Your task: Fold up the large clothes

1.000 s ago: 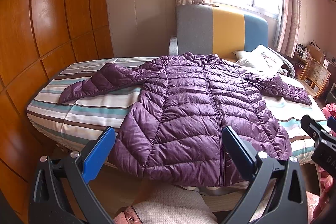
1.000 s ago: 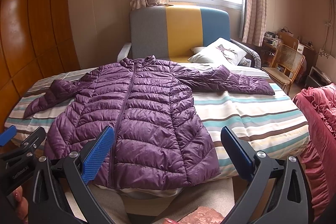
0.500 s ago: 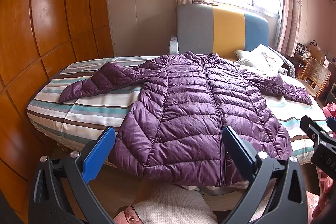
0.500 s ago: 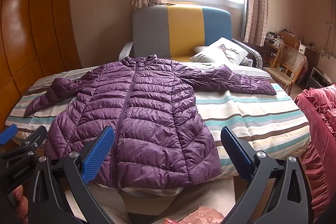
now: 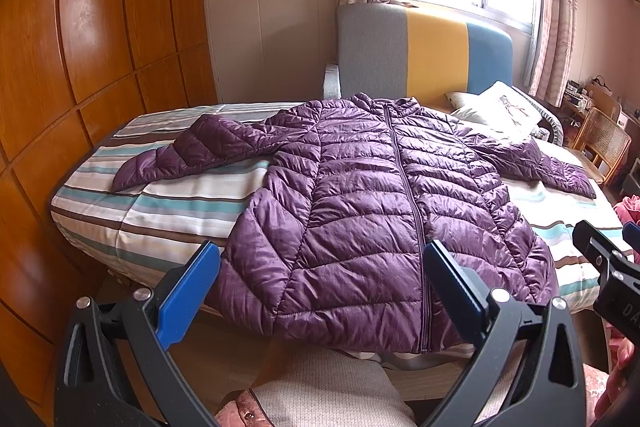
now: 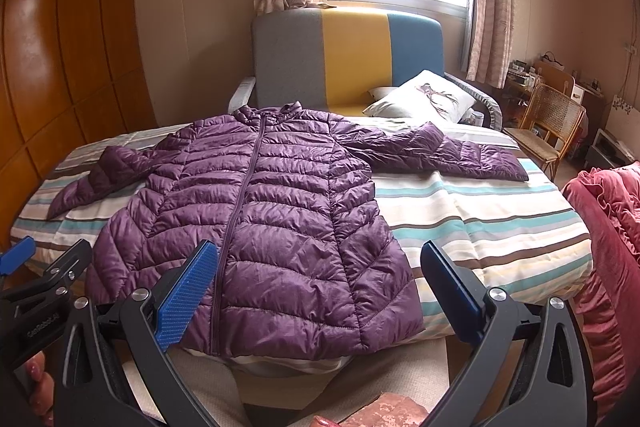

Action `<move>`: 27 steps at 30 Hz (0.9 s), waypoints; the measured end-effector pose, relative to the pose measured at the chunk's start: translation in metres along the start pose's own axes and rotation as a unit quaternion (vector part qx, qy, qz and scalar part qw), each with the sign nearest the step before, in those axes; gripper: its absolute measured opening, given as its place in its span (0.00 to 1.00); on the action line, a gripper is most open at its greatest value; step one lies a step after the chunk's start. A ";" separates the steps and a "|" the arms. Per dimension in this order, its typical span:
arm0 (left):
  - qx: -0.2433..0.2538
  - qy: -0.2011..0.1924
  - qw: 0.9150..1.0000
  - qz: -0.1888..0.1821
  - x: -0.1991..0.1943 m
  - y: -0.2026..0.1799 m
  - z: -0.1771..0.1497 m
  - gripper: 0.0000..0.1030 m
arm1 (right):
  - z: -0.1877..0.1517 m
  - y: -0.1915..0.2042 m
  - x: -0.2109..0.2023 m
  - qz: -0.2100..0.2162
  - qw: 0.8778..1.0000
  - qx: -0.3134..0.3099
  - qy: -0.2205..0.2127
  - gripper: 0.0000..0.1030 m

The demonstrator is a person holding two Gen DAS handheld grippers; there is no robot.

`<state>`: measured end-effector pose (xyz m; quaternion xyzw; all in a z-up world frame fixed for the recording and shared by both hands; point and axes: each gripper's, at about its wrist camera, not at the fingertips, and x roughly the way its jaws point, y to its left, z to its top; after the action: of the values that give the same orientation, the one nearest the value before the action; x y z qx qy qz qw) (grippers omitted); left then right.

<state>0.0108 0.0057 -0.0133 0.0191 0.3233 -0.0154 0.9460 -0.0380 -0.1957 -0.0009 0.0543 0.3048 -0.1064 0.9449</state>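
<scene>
Purple puffer jacket (image 5: 372, 211) lies spread, zipped, on the striped bed (image 5: 132, 215); left tongs (image 5: 320, 291) and right tongs (image 6: 320, 291) both gape apart, empty

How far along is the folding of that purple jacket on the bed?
Done: the purple jacket is laid flat on the striped bed, zipped, both sleeves spread out. In hand: nothing; the left gripper and right gripper are both open, short of the hem. Left: every fold, sleeves and body alike.
</scene>
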 end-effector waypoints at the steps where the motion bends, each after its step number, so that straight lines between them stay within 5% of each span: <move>1: 0.000 0.000 1.000 0.000 0.000 0.000 0.000 0.98 | -0.001 0.000 0.000 0.000 1.000 0.000 0.001 0.97; 21: 0.003 0.001 1.000 -0.003 0.002 -0.003 -0.001 0.98 | -0.001 0.000 0.004 0.004 1.000 -0.001 0.011 0.97; 27: 0.025 0.022 0.999 -0.035 0.017 -0.009 -0.001 0.98 | 0.006 -0.016 0.029 0.025 0.999 0.021 0.038 0.97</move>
<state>0.0233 -0.0039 -0.0254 0.0319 0.3444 -0.0557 0.9366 -0.0147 -0.2168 -0.0136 0.0854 0.3367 -0.0865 0.9337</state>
